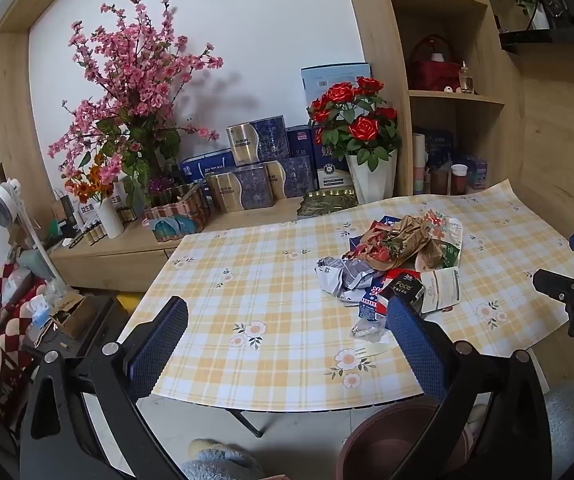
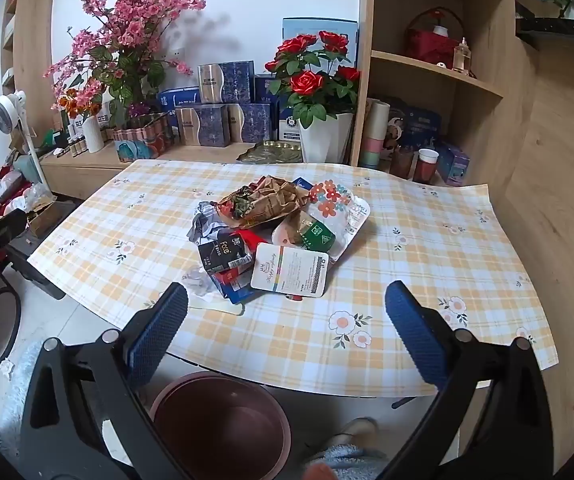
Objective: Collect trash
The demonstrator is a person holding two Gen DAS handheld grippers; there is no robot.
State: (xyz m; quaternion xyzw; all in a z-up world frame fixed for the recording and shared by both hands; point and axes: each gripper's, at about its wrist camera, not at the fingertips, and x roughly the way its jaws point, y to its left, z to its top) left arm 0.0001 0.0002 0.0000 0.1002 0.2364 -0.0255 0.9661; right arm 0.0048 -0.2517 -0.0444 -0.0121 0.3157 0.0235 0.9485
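Observation:
A pile of trash (image 2: 275, 232) lies in the middle of the table with a yellow checked cloth (image 2: 427, 264): crumpled brown paper, a black "Face" packet (image 2: 223, 254), a white card (image 2: 289, 272), a floral wrapper and clear plastic. The pile also shows in the left wrist view (image 1: 399, 260). A dark red bin (image 2: 221, 420) stands on the floor under the table's near edge, and shows in the left wrist view (image 1: 399, 440). My left gripper (image 1: 287, 344) is open and empty, above the table's near edge. My right gripper (image 2: 287, 332) is open and empty, just short of the pile.
A low wooden cabinet (image 2: 87, 168) behind the table carries pink blossoms (image 2: 127, 32), blue boxes and a white pot of red roses (image 2: 319, 80). Shelves with cups (image 2: 427, 164) stand at the right. A small fan (image 2: 7, 114) and clutter are at the left.

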